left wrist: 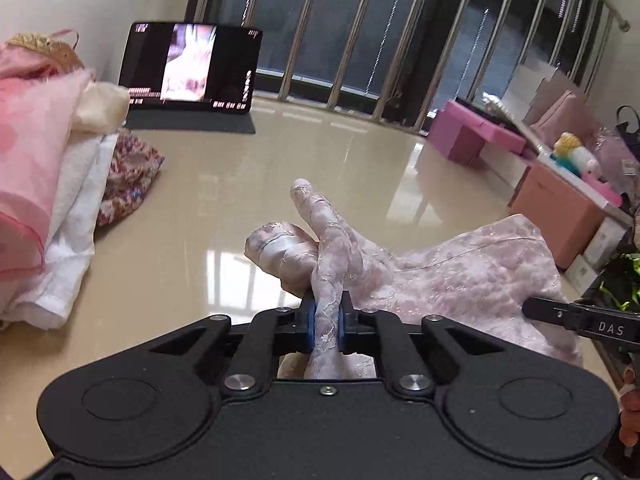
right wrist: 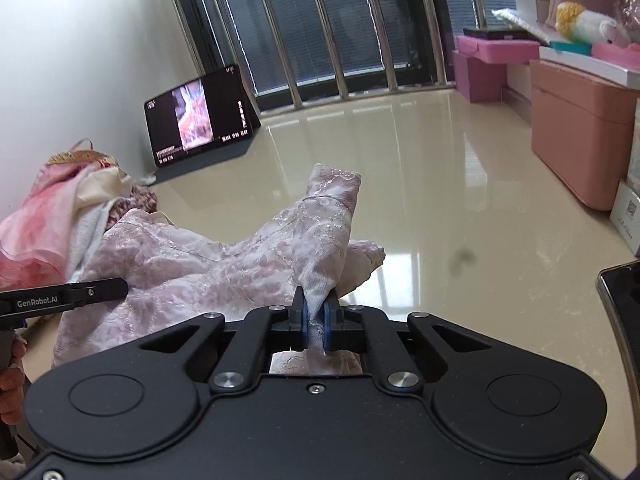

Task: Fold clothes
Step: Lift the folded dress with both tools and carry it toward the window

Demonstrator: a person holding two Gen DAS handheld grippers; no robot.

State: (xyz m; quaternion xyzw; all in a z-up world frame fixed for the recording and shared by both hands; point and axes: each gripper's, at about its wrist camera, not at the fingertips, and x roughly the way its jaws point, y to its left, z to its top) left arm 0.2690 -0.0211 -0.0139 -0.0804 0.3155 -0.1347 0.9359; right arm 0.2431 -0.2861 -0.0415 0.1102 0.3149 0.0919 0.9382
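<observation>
Left and right wrist views. A pale pink brocade garment [left wrist: 460,276], woven with a raised floral pattern and a faint sheen, is shown draped between the two tools above a glossy cream tabletop [left wrist: 280,160]. The left hand-held gripper [left wrist: 327,326] is pressed together on a narrow strip of this fabric, which is pinched between its blue pads [left wrist: 310,328] and rises past them as a crumpled, finger-shaped fold. In the right wrist view the right hand-held gripper [right wrist: 316,322] is likewise closed on a bunched corner of the garment [right wrist: 200,264], whose white inner lining is exposed at the fold.

At 9 o'clock in the left view, a stack of clothes [left wrist: 44,184] is seen resting on the tabletop: sheer pink organza on top, white crinkled cotton beneath, and a multicoloured floral piece at its far edge. A dark tablet [left wrist: 192,68] with a lit screen is propped at 11 o'clock against the white wall, before a window fitted with metal bars [left wrist: 352,32]. At 2 o'clock, rigid pink boxes [left wrist: 476,132] and a salmon-coloured bin [right wrist: 576,136] are lined up; a knitted doll [right wrist: 580,20] lies on top of them.
</observation>
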